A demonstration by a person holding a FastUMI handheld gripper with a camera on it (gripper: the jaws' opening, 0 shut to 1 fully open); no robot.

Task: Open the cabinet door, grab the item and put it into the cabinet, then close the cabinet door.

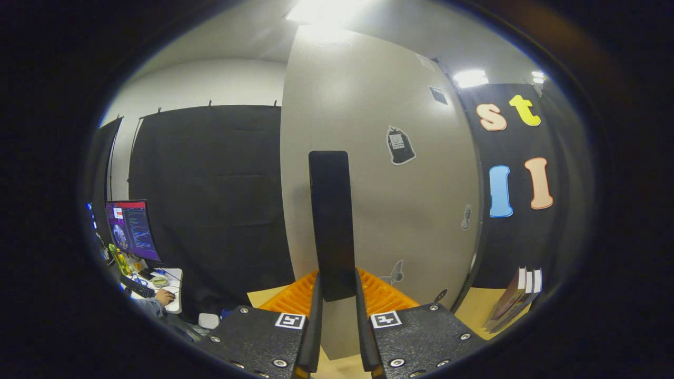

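Currently the gripper (337, 295) is clenched on a tall black slab-shaped item (331, 221), both fingers pressing its lower end and holding it upright. Behind the item stands the beige cabinet door (379, 158), bearing stickers. An orange ridged rack (295, 297) lies just beyond the fingers. Books (518, 297) lean beside the cabinet. A monitor (131, 229) stands on a distant desk.
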